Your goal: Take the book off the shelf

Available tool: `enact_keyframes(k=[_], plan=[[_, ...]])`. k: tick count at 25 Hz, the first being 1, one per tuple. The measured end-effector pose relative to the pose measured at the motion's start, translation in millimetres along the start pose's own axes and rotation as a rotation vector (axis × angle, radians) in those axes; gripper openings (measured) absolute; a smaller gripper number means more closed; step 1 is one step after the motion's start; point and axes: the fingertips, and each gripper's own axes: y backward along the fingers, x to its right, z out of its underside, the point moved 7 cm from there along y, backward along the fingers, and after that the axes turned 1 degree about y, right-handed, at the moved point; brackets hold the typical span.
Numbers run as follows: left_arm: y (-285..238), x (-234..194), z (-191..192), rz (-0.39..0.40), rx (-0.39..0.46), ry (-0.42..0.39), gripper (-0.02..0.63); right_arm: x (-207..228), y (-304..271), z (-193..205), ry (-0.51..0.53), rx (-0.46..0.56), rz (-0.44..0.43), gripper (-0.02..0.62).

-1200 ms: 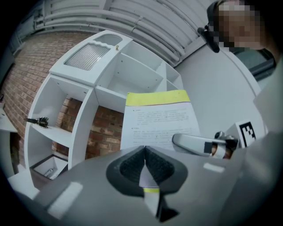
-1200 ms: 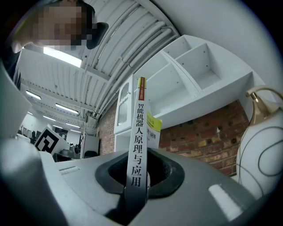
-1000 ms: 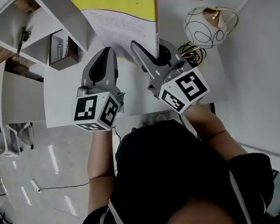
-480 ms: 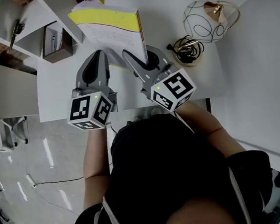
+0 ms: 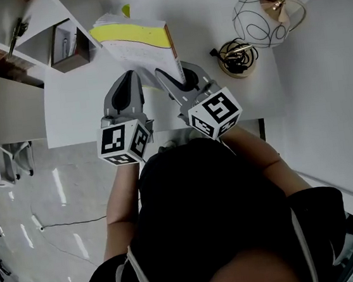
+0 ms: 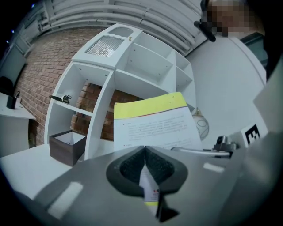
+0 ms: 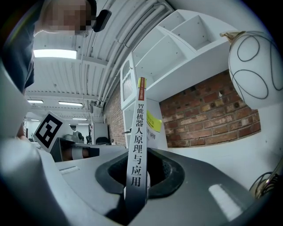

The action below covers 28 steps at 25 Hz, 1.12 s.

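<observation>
Now, flat yellow-banded book [image 5: 142,45], right gripper [image 5: 180,74] clamping its grey spine, left gripper [image 5: 129,76] pinching its thin cover (pads nearly meeting), both sitting lower over the white table [image 5: 235,101] than earlier.

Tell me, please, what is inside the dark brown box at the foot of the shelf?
The dark brown box is open on top, and only its pale inner lining shows. Its walls cover the bottom, so I cannot tell whether anything lies in it.
</observation>
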Motion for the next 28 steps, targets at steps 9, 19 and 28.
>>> enact_keyframes(k=[9,19,28], plan=[[7,8,16,0.01,-0.042,0.024,0.006,-2,6,11,-0.027,-0.035,0.014,0.066],[11,13,22,0.0,-0.051,0.033,0.006,-7,13,17,-0.027,-0.055,0.022,0.066],[10,13,25,-0.002,-0.065,0.035,0.006,-5,17,15,-0.001,-0.058,0.02,0.066]])
